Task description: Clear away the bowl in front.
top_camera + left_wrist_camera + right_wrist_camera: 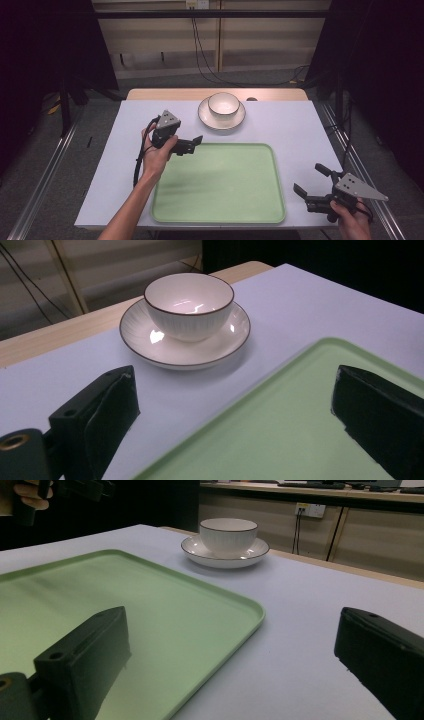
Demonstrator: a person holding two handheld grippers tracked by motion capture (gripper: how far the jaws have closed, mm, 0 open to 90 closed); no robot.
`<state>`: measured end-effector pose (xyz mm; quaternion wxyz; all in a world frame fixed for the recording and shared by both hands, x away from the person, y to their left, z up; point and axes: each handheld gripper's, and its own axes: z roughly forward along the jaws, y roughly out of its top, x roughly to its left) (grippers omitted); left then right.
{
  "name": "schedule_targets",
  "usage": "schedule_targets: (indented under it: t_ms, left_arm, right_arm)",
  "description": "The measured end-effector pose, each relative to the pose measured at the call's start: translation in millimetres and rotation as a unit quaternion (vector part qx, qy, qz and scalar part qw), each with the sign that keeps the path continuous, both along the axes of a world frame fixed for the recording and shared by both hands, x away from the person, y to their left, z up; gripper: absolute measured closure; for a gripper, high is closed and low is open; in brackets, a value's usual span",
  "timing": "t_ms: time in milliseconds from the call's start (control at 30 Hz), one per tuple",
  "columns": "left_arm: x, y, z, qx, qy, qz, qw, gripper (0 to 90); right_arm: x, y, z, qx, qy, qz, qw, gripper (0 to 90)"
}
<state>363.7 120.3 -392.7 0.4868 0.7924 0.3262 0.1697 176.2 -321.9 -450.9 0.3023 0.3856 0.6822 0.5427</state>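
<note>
Two grippers hang over the bench, both with fingers spread wide and holding nothing. Left gripper hovers at the tray's far left corner, aimed toward the bowl, which sits in its saucer just beyond the tray. Right gripper is near the tray's right edge.

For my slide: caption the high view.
Two open grippers, left and right, flank a green tray; bowl on saucer behind.
</note>
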Motion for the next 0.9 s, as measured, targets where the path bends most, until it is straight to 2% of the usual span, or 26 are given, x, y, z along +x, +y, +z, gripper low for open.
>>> schedule_targets:
  t_ms: [100, 200, 267, 300, 433, 600, 667, 733, 800, 867, 900]
  left_arm:
    - [5.7, -5.5, 3.2, 0.006, -0.003, 0.000, 1.0000, 5.3]
    - [10.9, -12.2, 5.6, 0.005, -0.006, -0.012, 0.9999, 4.5]
    - [14.4, -15.7, 7.5, 0.014, -0.007, -0.006, 0.9999, 4.7]
    - [16.5, -17.4, 7.7, 0.010, -0.007, -0.007, 0.9999, 4.8]
    - [28.0, -22.9, 8.7, 0.015, 0.010, -0.016, 0.9997, 6.4]
    - [40.4, -25.2, 6.6, 0.018, 0.018, -0.009, 0.9996, 6.6]
    - [44.0, -26.5, 4.6, 0.021, 0.024, -0.004, 0.9995, 9.8]
    - [47.0, -26.8, 3.8, 0.022, 0.021, -0.002, 0.9995, 7.3]
    - [50.6, -27.0, 4.2, 0.014, 0.019, 0.003, 0.9997, 7.6]
    - [54.2, -28.2, 6.6, 0.024, 0.013, 0.005, 0.9996, 7.8]
    - [55.8, -28.8, 7.2, 0.021, 0.012, 0.004, 0.9997, 7.8]
  right_arm:
    - [-0.3, 0.0, 0.1, -0.001, 0.001, 0.001, 1.0000, 0.8]
    - [-0.4, 0.0, 0.0, -0.002, 0.000, -0.001, 1.0000, 0.8]
    - [-0.2, -0.3, -0.1, -0.002, -0.001, 0.000, 1.0000, 0.8]
    - [-0.2, -0.4, -0.1, -0.002, -0.001, 0.000, 1.0000, 0.8]
    - [-0.4, -0.4, 0.1, -0.001, -0.001, 0.000, 1.0000, 0.8]
    - [-0.4, -0.6, 0.0, 0.000, 0.000, -0.001, 1.0000, 0.8]
    - [-0.4, -1.2, -0.2, 0.001, 0.003, -0.001, 1.0000, 0.9]
    - [-0.3, -1.2, -0.5, 0.001, 0.005, -0.001, 1.0000, 1.0]
    - [-0.3, -1.1, -0.5, 0.003, 0.005, -0.001, 1.0000, 1.0]
    - [-0.2, -1.0, -0.5, 0.002, 0.003, 0.000, 1.0000, 1.0]
    - [-0.2, -0.9, -0.4, 0.001, 0.003, 0.001, 1.0000, 1.1]
